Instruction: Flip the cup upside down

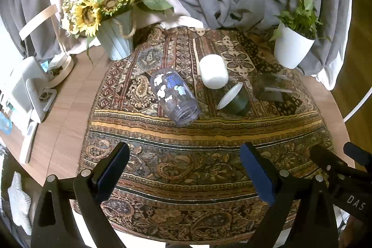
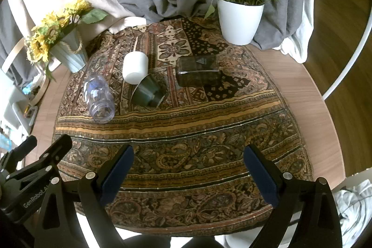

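Hanging wide open and empty, the left tool (image 1: pixel 183 169) and right tool (image 2: pixel 188 169) sit well short of the cups lying on the cloth (image 1: pixel 186 150). The green cup (image 1: pixel 233 100), at twelve o'clock, could roll into the white cup (image 1: pixel 214 71) if nudged.

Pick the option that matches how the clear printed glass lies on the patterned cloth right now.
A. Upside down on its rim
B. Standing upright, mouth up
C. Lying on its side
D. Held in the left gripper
C: the clear printed glass lies on its side on the patterned cloth, open mouth toward the cameras, while the left gripper and right gripper are open and empty, well short of it.
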